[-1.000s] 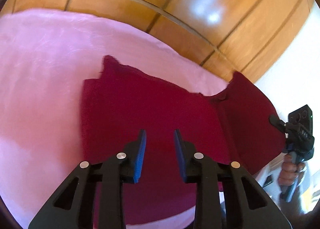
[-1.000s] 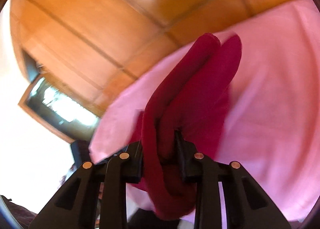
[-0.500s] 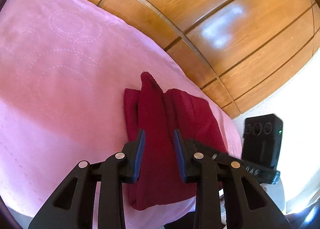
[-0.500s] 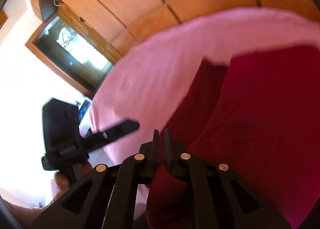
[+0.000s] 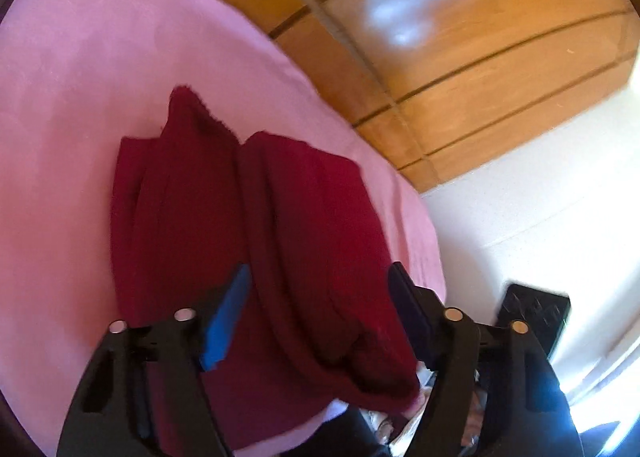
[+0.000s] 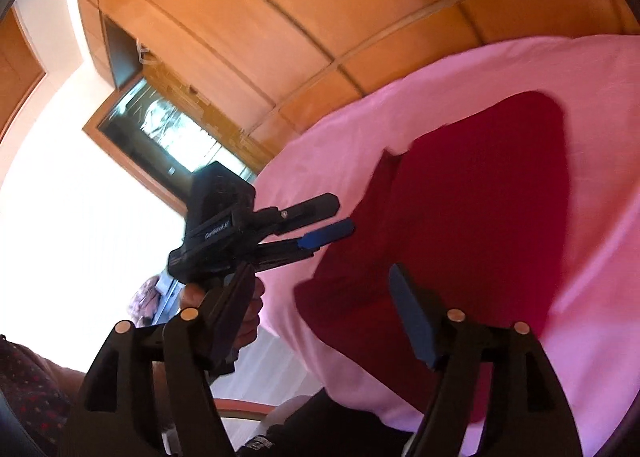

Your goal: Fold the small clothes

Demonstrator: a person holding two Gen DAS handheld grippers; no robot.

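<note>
A dark red garment [image 5: 256,241] lies folded in long layers on the pink bedspread [image 5: 80,97], with its near end hanging over the bed edge. My left gripper [image 5: 320,297] is open wide, its jaws either side of the upper fold near the near end. In the right wrist view the garment [image 6: 480,209] lies flat on the pink spread [image 6: 600,217]. My right gripper [image 6: 316,297] is open and empty above the bed's near edge. The left gripper [image 6: 332,225] shows there too, open, at the garment's left edge.
A glossy wooden wardrobe wall [image 5: 460,37] stands behind the bed. A mirror or glass panel [image 6: 160,125] in a wooden frame sits to the left. White floor [image 5: 540,197] lies to the right of the bed. The right gripper's black body [image 5: 532,313] shows low right.
My right gripper has let go of the red garment and opened wide. My left gripper has opened wider and come closer to the folded garment. The lifted part now lies folded over.
</note>
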